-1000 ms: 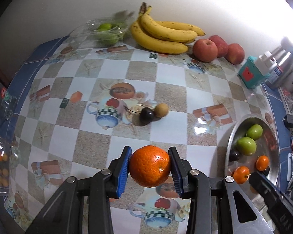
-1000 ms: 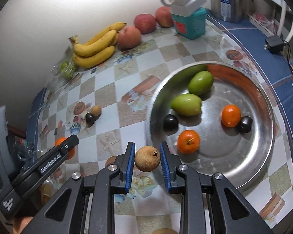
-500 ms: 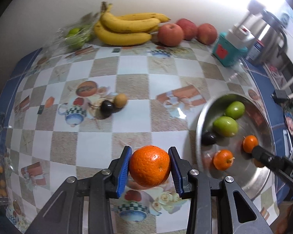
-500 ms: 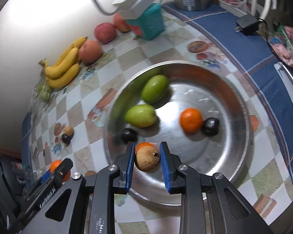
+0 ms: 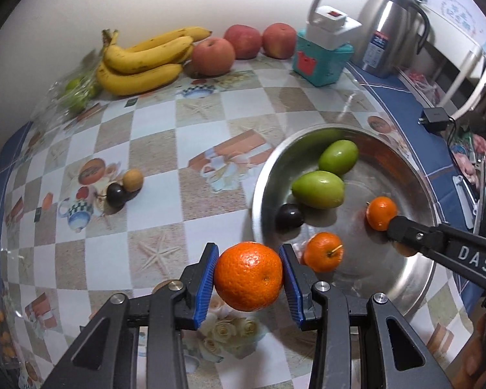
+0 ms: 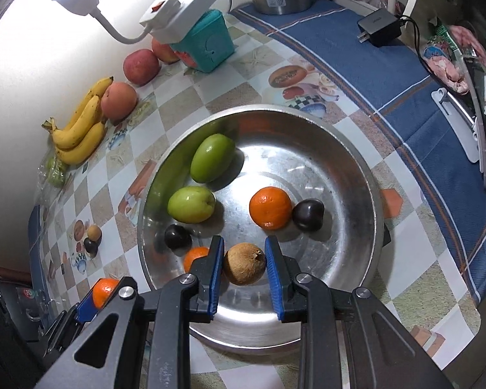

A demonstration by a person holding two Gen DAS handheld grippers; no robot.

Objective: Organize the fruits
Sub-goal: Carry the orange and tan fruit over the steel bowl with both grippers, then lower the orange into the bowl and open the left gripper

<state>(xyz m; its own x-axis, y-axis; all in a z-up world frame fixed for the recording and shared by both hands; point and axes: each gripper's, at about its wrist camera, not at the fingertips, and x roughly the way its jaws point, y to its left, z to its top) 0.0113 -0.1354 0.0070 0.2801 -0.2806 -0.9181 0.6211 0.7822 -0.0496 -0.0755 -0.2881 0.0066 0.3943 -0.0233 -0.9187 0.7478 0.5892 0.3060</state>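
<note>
Within the last second the right gripper [image 6: 244, 270] has carried its small round brown fruit [image 6: 244, 267] from above the checkered desk [image 5: 204, 120] to low over the shiny round steel bowl [image 6: 356, 175], fingers pinching it, with a slight gap on the right side. Release looks imminent. The left gripper [image 5: 248, 281] has swung toward the bowl's near rim, fingers clamped on the large orange mandarin [image 5: 248, 280], likely next in.

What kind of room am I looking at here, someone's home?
Most likely a home kitchen or dining table: a printed checkered tablecloth, a steel thermos jug by the wall, and bananas and apples beside a metal fruit bowl.
</note>
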